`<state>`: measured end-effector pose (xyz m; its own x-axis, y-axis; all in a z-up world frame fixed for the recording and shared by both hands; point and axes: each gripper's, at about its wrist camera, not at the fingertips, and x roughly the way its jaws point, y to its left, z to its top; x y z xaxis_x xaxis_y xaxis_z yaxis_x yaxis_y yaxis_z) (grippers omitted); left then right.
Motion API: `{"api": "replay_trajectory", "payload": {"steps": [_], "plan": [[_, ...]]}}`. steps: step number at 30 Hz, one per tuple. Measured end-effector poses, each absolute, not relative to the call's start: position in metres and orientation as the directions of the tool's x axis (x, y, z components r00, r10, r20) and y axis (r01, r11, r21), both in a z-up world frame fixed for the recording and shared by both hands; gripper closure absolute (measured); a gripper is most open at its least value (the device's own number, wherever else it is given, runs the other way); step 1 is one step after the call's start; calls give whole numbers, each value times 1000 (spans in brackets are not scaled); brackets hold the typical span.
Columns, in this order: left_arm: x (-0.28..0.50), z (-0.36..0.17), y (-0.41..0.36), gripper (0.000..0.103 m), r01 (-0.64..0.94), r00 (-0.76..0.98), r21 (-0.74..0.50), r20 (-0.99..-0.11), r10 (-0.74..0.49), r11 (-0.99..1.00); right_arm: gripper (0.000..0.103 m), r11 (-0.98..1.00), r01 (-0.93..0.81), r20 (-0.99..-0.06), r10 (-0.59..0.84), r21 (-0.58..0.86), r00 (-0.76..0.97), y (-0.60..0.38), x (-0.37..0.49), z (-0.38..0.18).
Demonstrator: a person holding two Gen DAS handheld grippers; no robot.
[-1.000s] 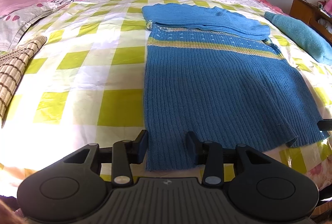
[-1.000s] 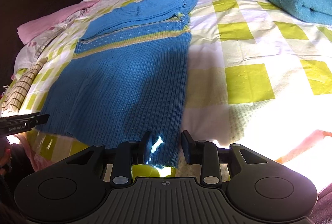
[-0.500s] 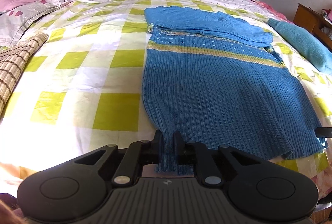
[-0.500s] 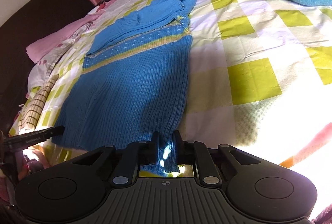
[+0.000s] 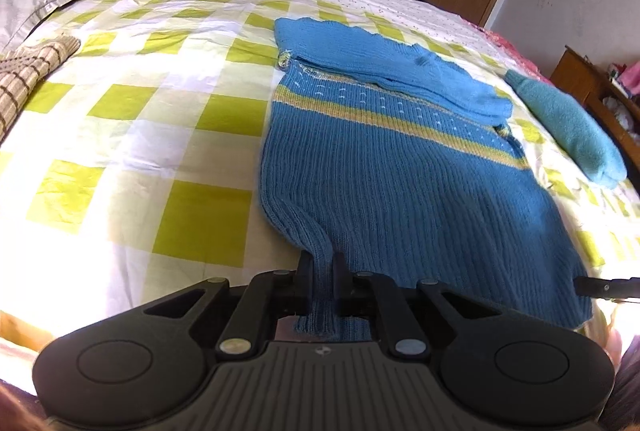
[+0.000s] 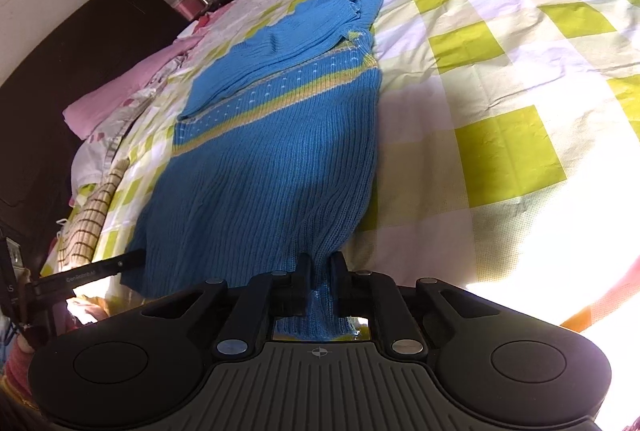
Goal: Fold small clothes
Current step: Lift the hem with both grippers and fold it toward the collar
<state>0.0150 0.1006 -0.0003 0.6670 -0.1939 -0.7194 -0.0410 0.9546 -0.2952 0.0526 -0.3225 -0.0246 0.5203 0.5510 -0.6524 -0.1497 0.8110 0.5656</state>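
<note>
Blue knit sweater [image 5: 392, 175] flat on checkered bed [image 5: 168, 111]; my left tongs [image 5: 322, 273] pinching hem corner; right tongs [image 6: 320, 271] clamped on other corner.

We see our left hand-held gripper [image 5: 322, 273] at the bottom centre of its own view, its two black fingers [image 5: 305, 271] drawn close and clamped on a fold of blue ribbed knit sweater [image 5: 384, 183]. Our right hand-held gripper [image 6: 320, 271] sits likewise at bottom centre, fingers [image 6: 339, 269] pinched on the sweater's hem; its tip also pokes in at the left view's right edge.
</note>
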Motion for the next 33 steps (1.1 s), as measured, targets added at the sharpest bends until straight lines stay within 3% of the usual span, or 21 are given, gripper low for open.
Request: {"api": "replay_trajectory", "payload": {"steps": [14, 19, 33], "plan": [[60, 44, 128, 88, -28, 777, -543, -540, -324, 839, 96, 604, -168, -389, 677, 779, 624, -329, 98, 21], [92, 57, 129, 88, -13, 809, -553, -495, -316, 833, 96, 562, -186, -319, 676, 806, 664, -330, 131, 34], [190, 66, 130, 88, 14, 842, -547, -444, -305, 837, 96, 547, -147, -289, 629, 824, 722, -332, 224, 36]]}}
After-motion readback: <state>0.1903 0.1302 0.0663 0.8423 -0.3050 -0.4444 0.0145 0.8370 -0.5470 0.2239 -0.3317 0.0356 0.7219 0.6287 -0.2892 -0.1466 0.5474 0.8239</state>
